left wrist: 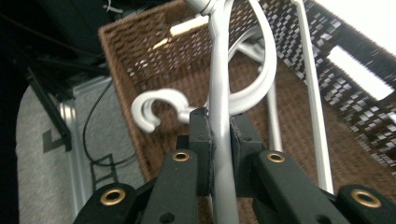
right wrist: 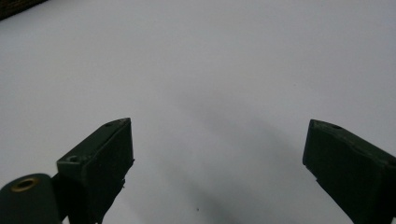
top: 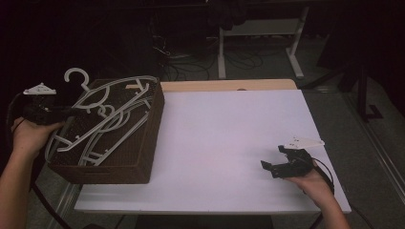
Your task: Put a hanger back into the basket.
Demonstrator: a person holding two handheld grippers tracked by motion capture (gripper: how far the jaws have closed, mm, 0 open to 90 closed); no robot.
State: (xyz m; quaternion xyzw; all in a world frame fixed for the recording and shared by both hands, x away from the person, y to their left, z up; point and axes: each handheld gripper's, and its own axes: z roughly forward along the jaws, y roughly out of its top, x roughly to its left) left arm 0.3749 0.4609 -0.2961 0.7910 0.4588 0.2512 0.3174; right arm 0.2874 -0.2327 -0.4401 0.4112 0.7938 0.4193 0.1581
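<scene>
The white plastic hanger is clamped between the pads of the left gripper, whose jaws are clenched on its thin bar. In the high view this hanger rises over the 9 o'clock rim of the brown wicker basket, its hook standing clear above the 11 o'clock corner, beside the left gripper. The basket occupies the table's 9 o'clock side and overhangs the left table edge. From 12 through 6 o'clock of the basket, the white table top offers open room as far as the right gripper, which rests near the 4 o'clock corner, close to the table's right edge. In the right gripper view its jaws stand wide apart and released over the bare surface. The basket holds several more white hangers, tangled and overlapping; their exact number is hard to make out. In the left gripper view, the held bar's lower end is cut off behind the jaws, and a second hook lies at 10 o'clock of the pads.
</scene>
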